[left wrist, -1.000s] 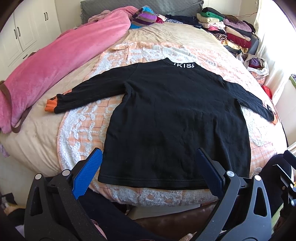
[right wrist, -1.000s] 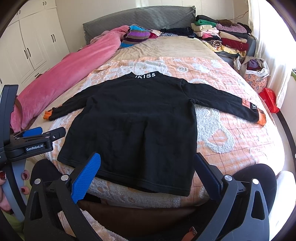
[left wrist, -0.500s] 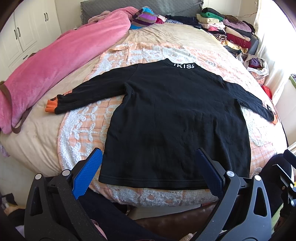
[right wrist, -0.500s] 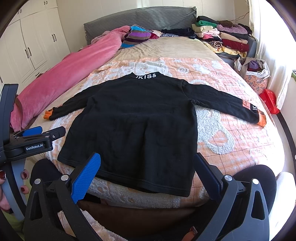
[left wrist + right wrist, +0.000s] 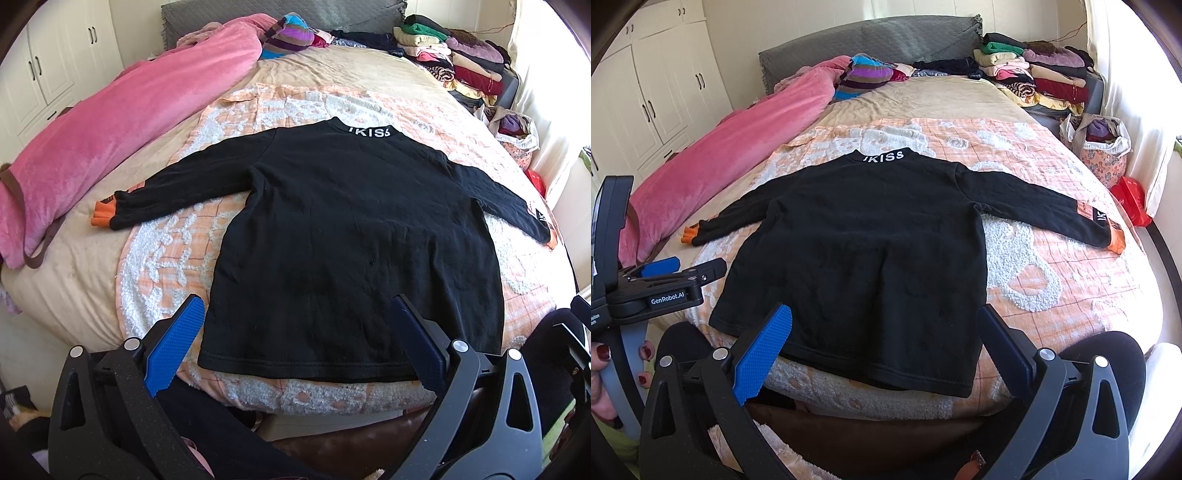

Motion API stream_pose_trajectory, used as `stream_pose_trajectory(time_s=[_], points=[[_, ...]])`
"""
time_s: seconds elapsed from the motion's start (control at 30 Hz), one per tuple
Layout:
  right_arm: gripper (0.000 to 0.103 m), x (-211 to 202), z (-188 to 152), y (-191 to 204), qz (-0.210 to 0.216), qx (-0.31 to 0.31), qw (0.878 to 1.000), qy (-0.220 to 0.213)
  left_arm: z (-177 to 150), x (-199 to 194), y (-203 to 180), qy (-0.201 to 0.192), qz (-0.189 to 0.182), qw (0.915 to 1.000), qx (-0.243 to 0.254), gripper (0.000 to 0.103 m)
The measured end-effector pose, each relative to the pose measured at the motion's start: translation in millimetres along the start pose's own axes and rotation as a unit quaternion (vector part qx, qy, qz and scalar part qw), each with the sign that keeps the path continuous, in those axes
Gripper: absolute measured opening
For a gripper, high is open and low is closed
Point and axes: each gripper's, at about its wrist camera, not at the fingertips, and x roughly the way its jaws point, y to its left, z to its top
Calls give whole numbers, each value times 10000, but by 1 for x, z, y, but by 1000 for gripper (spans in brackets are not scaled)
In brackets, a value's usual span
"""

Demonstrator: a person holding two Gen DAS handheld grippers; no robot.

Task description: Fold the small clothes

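Note:
A small black long-sleeved top (image 5: 351, 240) with orange cuffs and white letters on the collar lies flat on the bed, sleeves spread out to both sides, hem nearest me. It also shows in the right wrist view (image 5: 860, 258). My left gripper (image 5: 295, 332) is open and empty, hovering just above the hem. My right gripper (image 5: 882, 336) is open and empty, over the hem too. The left gripper is also visible from the side in the right wrist view (image 5: 665, 273), left of the top.
An orange and white quilt (image 5: 162, 258) lies under the top. A rolled pink blanket (image 5: 110, 129) runs along the left. Folded clothes (image 5: 1034, 74) are stacked at the far right corner. A bag of clothes (image 5: 1100, 147) stands beside the bed on the right.
Both grippers have shifted only slightly; the top lies as before and both grippers stay open.

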Motion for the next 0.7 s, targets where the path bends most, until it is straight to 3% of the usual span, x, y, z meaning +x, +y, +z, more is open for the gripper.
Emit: stream_pose_trajectory(time_s=[0.33,0.7], points=[[99,7,18,-11,53,132,9998,-156,12,6,-13,-48,-45,9999,105,94],[99,14,66,-31,97,333,9975,-622,45,13,-31,-212,-51,9996,170,94]])
